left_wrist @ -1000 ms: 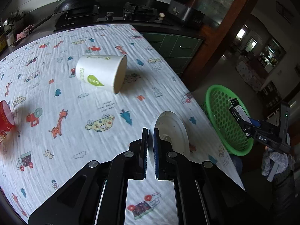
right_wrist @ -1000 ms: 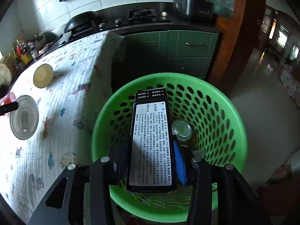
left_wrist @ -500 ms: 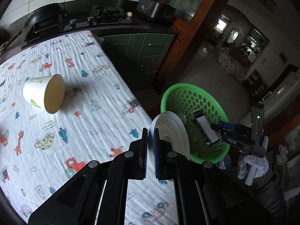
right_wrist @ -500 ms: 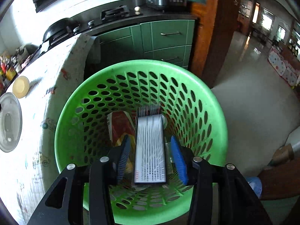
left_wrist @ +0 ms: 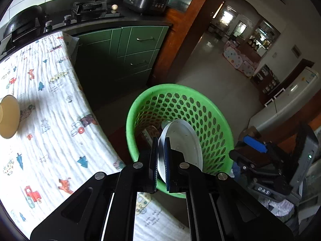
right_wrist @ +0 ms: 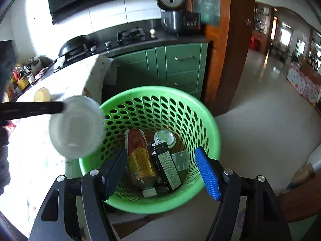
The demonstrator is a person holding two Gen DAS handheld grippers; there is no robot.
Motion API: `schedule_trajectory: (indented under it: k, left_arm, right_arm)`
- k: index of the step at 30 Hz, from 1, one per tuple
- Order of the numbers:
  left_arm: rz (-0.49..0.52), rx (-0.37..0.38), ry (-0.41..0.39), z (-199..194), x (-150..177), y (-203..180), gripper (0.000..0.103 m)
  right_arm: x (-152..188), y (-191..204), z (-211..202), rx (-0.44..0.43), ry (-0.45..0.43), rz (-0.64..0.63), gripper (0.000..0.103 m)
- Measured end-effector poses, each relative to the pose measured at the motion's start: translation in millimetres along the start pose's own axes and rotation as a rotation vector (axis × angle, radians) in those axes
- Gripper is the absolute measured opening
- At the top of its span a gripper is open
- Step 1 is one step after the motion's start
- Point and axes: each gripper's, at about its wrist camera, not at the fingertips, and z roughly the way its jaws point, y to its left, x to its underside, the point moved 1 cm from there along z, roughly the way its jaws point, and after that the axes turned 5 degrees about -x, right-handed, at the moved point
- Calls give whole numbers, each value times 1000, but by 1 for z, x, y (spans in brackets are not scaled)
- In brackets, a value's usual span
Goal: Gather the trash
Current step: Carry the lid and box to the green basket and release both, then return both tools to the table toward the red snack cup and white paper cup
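The left gripper [left_wrist: 160,156] was clamped on the rim of a clear plastic lid [left_wrist: 181,142], holding it edge-on over the near side of the green basket [left_wrist: 138,108]. In the right wrist view the same lid [right_wrist: 76,128] hung at about nine o'clock of the basket's mouth, partly outside the rim and over the gap beside the table [left_wrist: 50,120]. The right gripper [right_wrist: 163,172] hovered above the basket; its jaws had just been opening and stood apart with nothing between them. The black carton [right_wrist: 166,166] lay inside, beside a bottle [right_wrist: 140,160] and a can [right_wrist: 164,137].

The main risk looked to be an early release: let go where it hung, the light, flat lid could catch the rim, tip outward and slide to the floor between basket and tablecloth. It might also sail sideways as it fell. A second risk was the two grippers meeting over the one opening if the right one lingered.

Open room lay toward twelve and three o'clock of the basket, over bare floor. The table edge crowded the nine o'clock side. A paper cup [left_wrist: 9,118] lay on the cloth, not yet collected.
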Motion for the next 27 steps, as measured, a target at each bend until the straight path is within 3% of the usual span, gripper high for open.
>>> schedule_trajectory:
  k: [8,11,13,27]
  left_arm:
    - [5,1,62,36,10,-13,8]
    - [12,3,70,38,14,-14,17]
    - [13,1,59,34,15,-12,30]
    - [-35,-62,-23,-31,27,45,44]
  right_arm:
    - [7,0,-19,-27,-32,5,73]
    - [8,1,-17,-45,-38,18,74]
    - [8,3,-15,-55,-33,20,74]
    - [-11,60,-7,-127,-32,-72,84]
